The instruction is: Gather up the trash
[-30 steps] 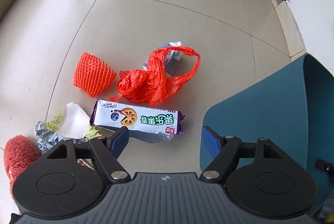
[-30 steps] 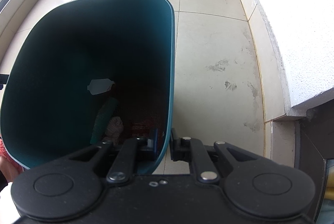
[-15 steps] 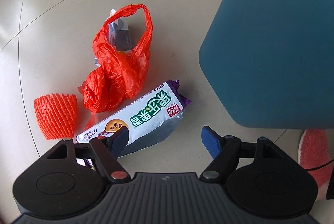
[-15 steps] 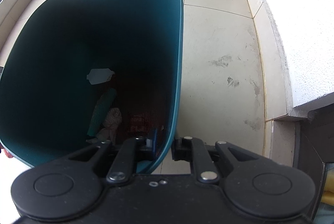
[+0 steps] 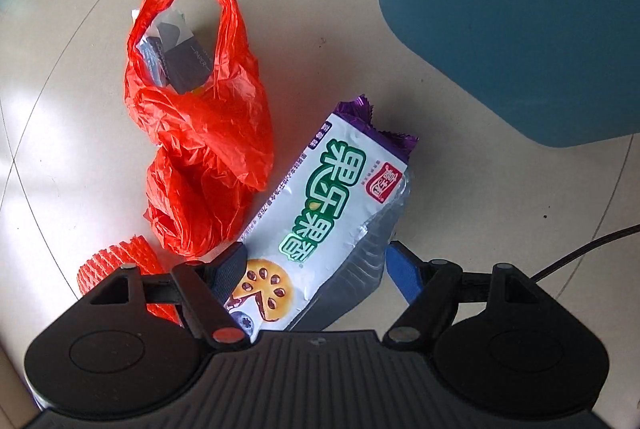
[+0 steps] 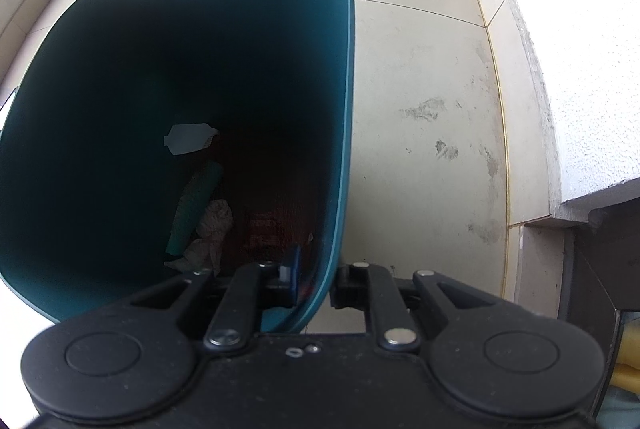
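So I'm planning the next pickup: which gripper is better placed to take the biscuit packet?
Left. The left gripper is open astride the biscuit packet, while the right gripper is shut on the bin rim.

Glossy foil wrapper [image 5: 336, 205]; crinkled plastic bag [image 5: 204, 133]

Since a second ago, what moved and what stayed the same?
The left gripper came down and twisted over the cookie wrapper, which now lies between its open fingers, not yet squeezed. The red bag and orange net lie where they were. The right gripper stays clamped on the bin's rim.
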The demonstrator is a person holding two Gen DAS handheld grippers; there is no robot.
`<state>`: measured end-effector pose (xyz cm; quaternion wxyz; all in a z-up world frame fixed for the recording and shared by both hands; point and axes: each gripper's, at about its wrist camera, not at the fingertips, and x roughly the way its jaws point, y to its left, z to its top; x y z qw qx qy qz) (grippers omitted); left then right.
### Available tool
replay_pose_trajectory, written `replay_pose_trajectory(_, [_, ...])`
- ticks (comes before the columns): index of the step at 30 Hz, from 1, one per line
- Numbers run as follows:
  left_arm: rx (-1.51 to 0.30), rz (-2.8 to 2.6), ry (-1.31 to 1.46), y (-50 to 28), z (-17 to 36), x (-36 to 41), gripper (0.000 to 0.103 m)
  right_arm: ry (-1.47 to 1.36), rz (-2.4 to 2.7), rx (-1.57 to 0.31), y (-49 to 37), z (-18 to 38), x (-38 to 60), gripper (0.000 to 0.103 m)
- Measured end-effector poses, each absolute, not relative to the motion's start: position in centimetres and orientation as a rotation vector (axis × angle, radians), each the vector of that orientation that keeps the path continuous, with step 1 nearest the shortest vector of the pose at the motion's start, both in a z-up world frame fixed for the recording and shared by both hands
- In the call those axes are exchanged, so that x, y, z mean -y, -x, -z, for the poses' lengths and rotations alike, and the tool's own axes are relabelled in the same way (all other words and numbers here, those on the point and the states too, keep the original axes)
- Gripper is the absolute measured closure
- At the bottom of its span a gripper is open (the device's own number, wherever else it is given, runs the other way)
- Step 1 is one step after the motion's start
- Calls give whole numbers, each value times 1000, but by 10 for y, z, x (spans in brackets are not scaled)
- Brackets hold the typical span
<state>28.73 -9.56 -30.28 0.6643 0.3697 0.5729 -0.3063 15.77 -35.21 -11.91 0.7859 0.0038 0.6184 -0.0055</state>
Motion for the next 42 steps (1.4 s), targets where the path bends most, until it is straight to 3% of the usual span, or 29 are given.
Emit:
replay_pose_trajectory(8, [-1263,589,-806,-286,317,95,27,-8,25,-1337,-160,120,350,90])
replay_pose_trajectory(9, [-1260,568,-795,-286,317,94,32,-8,26,-1335,-160,120,350,90])
replay_pose_trajectory(11, [-1269,541,-731,-286,313,89,52,-11,29,-1333,-160,120,351,90])
replay_pose_trajectory(12, [-1280,519,-703,-288,312,86,73,-13,29,-1332,-160,120,352,90])
replay_pose_trajectory(13, [-1289,479,-676,-288,314,83,86,-14,29,-1331,-159,120,352,90])
replay_pose_trajectory(16, [-1281,413,-609,-287,310,69,93,-20,30,-1329,-158,120,353,90])
replay_pose_trajectory(27, [-1237,342,-432,-274,243,35,96,-36,29,-1303,-155,115,356,90])
replay_pose_trajectory(42, [-1038,345,-306,-229,78,62,99,-86,38,-1286,-154,109,361,92])
